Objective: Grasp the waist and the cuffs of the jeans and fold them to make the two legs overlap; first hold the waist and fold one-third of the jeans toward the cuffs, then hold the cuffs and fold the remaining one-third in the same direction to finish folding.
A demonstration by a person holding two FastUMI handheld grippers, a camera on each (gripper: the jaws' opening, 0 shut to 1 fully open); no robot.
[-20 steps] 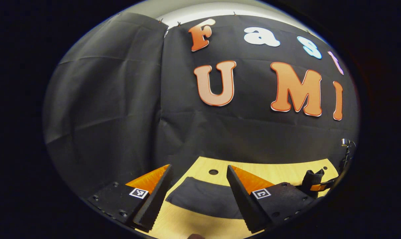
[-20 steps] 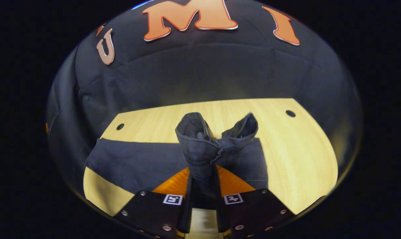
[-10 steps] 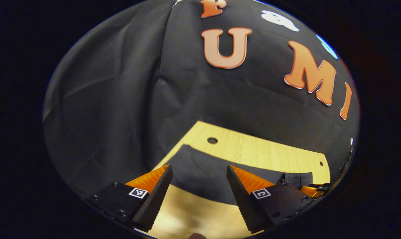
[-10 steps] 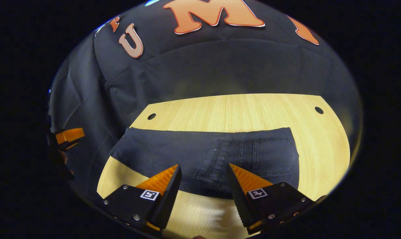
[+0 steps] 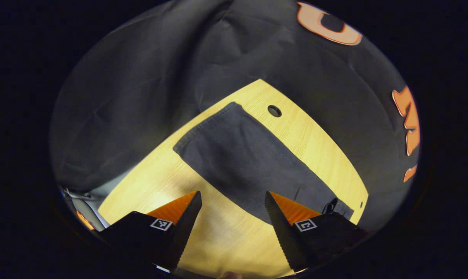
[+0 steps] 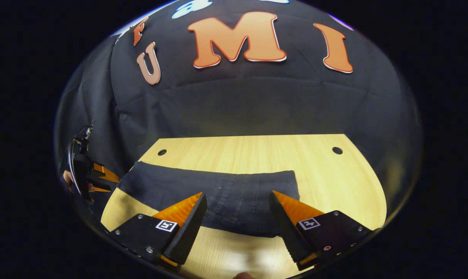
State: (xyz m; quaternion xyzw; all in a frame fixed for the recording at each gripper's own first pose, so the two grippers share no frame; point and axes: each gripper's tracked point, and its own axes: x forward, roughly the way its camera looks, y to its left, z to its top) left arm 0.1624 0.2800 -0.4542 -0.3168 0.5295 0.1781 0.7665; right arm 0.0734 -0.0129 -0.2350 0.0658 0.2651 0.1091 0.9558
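Dark jeans (image 6: pixel 218 186) lie flat on the wooden table (image 6: pixel 327 182), their waist part folded over with a back pocket facing up near my right gripper (image 6: pixel 238 205). That gripper hovers open above the folded end, nothing between its fingers. In the left gripper view the jeans (image 5: pixel 241 159) stretch away diagonally, cuff end farthest from me. My left gripper (image 5: pixel 232 203) is open just above the table beside the jeans' near edge. The left gripper (image 6: pixel 98 178), held by a hand, also appears at the far left of the right gripper view, past the cuff end.
The table has small round holes near its back corners (image 6: pixel 337 150) (image 5: pixel 274 111). Black cloth walls close in the booth behind and to the sides. Bare wood (image 5: pixel 226 240) lies in front of the jeans.
My right gripper let go of the waist, which now lies folded flat, and it opened and backed off. The left gripper swung down and turned toward the cuff end.
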